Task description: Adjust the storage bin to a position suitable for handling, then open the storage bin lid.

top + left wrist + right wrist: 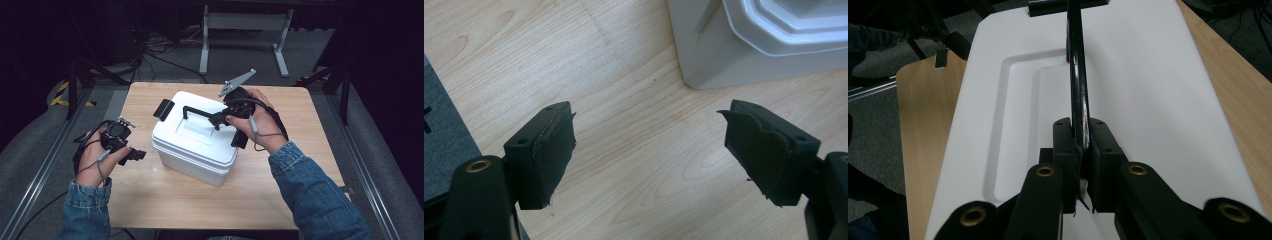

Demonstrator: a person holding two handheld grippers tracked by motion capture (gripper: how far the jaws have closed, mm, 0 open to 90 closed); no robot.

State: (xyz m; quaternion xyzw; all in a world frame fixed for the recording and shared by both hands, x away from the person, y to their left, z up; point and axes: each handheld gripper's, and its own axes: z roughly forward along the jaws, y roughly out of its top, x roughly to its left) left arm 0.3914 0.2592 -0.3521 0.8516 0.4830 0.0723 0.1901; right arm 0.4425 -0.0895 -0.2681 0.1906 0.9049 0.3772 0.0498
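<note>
A white lidded box (195, 145) stands mid-table, its thin black handle (197, 111) raised above the lid (1148, 90). My right gripper (220, 119) is shut on the near end of that handle (1077, 85), which runs upright between the two jaws in the right gripper view; its own point of grip is (1081, 150). My left gripper (135, 155) sits left of the box, low over the wooden table, open with nothing between its pads (556, 145). The left gripper (649, 150) view shows the box's lower corner (704, 55) ahead.
A black latch (163, 108) stands open at the box's far-left end and another hangs at its right side (239, 140). The wooden table (165, 200) has bare surface in front of the box. Dark floor, cables and a grey frame (245, 22) lie beyond.
</note>
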